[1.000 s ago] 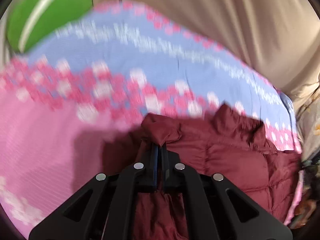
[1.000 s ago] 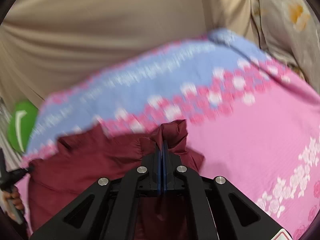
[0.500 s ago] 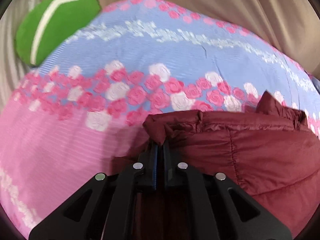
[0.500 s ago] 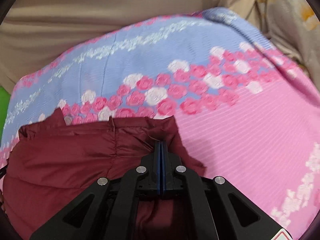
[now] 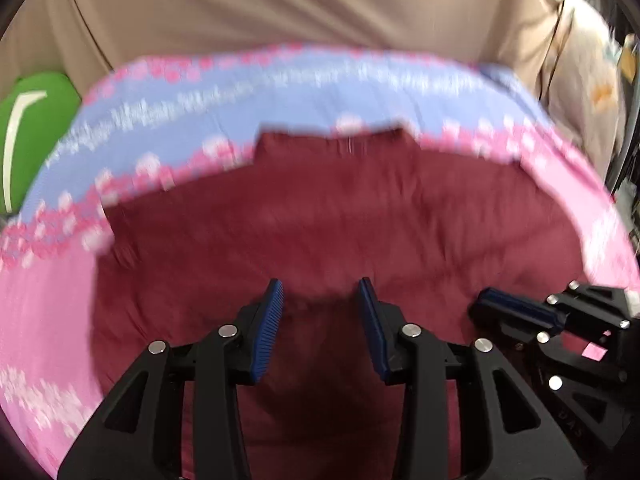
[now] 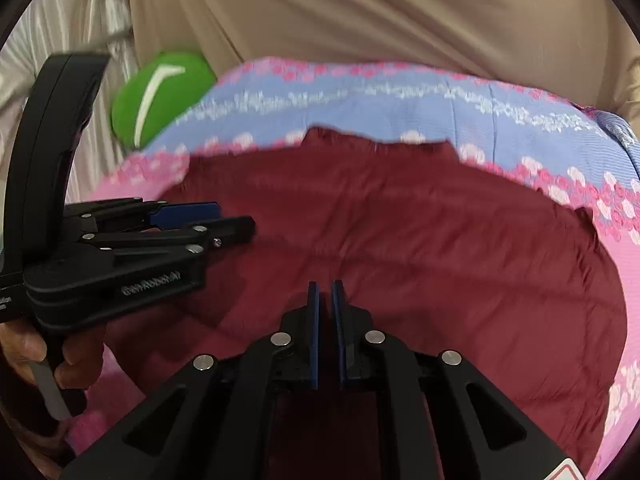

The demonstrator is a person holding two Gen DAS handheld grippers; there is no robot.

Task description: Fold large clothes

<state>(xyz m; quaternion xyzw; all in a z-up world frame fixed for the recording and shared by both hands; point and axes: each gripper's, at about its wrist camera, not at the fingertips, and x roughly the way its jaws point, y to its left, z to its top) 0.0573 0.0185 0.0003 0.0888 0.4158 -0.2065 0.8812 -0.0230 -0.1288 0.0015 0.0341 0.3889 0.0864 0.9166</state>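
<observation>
Left hand-held gripper (image 5: 320, 294): jaws parted, blue pads well apart, having just been opening; nothing sits between them, and the maroon jacket (image 5: 320, 216) lies released directly beneath and ahead of the tips. Right hand-held gripper (image 6: 325, 294): jaws have just begun to part, with only a narrow slit between the pads and no cloth in it; the jacket lies below and in front of it too. The two grippers hang side by side, near each other, both over the near edge of the garment; a hand (image 6: 48, 354) grips the left unit's handle. The jacket is spread flat on the bed, its quilted surface facing up. Its long axis runs away from both grippers, with the collar (image 6: 380, 140) at the far end, pointing away. Its broad body spreads to either side of the grippers. Beyond the collar runs the blue band of the floral bedspread (image 5: 280, 88). A green cushion (image 6: 160, 96) sits far left of the grippers. A beige curtain (image 5: 280, 4) hangs farthest off. The left view is motion-blurred.
</observation>
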